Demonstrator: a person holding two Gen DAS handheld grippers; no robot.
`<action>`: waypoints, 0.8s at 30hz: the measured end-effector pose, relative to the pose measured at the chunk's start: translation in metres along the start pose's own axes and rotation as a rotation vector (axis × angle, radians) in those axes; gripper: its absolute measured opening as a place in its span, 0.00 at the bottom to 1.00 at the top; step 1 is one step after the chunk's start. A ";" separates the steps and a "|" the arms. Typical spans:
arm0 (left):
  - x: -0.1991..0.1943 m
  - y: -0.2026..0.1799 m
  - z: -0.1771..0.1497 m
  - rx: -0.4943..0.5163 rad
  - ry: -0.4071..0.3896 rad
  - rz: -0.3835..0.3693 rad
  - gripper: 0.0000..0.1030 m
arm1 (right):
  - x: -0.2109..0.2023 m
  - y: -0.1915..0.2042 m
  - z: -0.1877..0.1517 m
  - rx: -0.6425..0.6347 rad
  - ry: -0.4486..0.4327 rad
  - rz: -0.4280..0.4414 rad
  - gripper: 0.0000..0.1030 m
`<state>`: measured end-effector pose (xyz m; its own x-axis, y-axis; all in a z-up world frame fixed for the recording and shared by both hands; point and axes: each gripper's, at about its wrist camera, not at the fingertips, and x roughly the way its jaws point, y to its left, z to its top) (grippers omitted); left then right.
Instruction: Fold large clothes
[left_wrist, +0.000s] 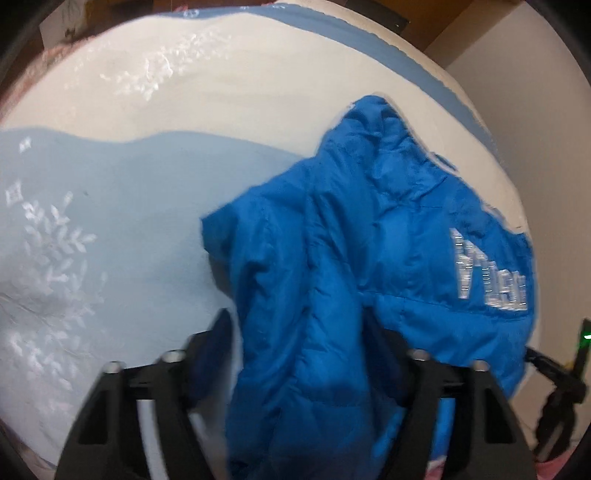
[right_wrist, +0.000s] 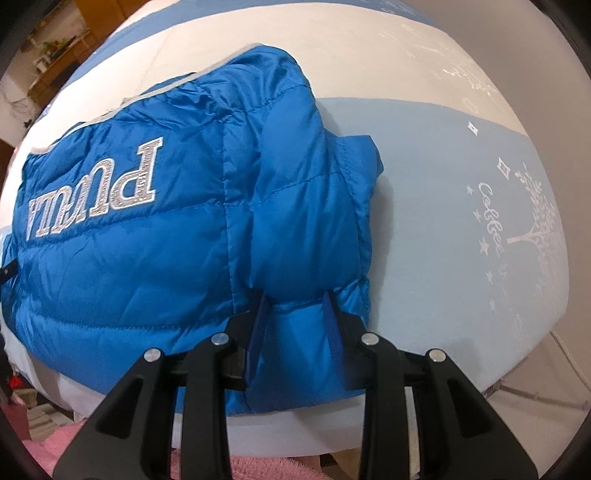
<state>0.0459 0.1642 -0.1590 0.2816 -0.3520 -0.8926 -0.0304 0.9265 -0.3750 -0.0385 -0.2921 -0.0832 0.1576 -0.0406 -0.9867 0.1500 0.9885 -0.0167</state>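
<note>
Blue puffer jacket on bedspread, both hand-held grippers clenched on its fabric.

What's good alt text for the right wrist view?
The right gripper grips the near edge of a blue puffer jacket with silver lettering, lying on a white and pale-blue bedsheet. Pink fabric shows below the bed edge.

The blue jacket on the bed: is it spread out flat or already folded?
Partly folded. The blue jacket has one side doubled over its lettered panel, and the right hand-held gripper pinches that bunched edge.
</note>
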 end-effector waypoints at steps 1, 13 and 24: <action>-0.003 -0.002 -0.001 -0.006 -0.001 -0.004 0.42 | 0.001 0.002 0.002 0.011 0.007 -0.013 0.29; -0.048 -0.051 0.002 0.082 -0.052 0.057 0.19 | -0.019 0.017 0.016 -0.003 -0.023 -0.125 0.29; -0.097 -0.157 0.000 0.237 -0.096 0.028 0.19 | -0.069 0.009 0.022 -0.028 -0.067 -0.093 0.29</action>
<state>0.0237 0.0526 -0.0134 0.3742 -0.3219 -0.8697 0.1829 0.9450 -0.2711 -0.0268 -0.2837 -0.0122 0.2089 -0.1411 -0.9677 0.1396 0.9837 -0.1133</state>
